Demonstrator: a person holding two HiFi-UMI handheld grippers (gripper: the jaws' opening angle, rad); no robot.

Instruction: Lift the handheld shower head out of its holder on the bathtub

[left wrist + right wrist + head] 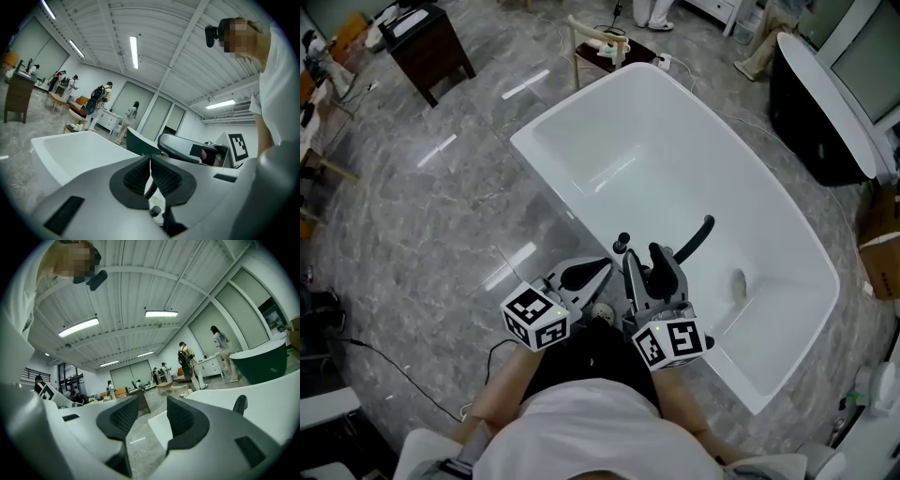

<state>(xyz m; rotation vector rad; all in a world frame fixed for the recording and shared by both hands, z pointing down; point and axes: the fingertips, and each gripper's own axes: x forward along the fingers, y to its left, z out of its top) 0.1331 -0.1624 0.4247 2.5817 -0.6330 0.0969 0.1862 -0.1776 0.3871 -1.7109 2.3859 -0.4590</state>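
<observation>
L gripper (600,270) & R gripper (645,258) side by side at near rim of bathtub (581,141). L jaws pressed together, nothing pinched. R jaws spread, only floor (441,206) & tub edge between. Black shower head (696,236) at that rim, just right of R gripper, apart from it. Open floor left of tub, wide basin beyond. Only R gripper view catches shower head tip (240,404) past right jaw; L gripper view shows R gripper alongside.

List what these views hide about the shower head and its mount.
Holder of the black handheld shower head: head view, covered by the right gripper.
Shower head, right gripper view: only its tip clears that gripper's body.
Dark fitting, left gripper view: blurred, mostly behind the left gripper's shut fingers.
</observation>
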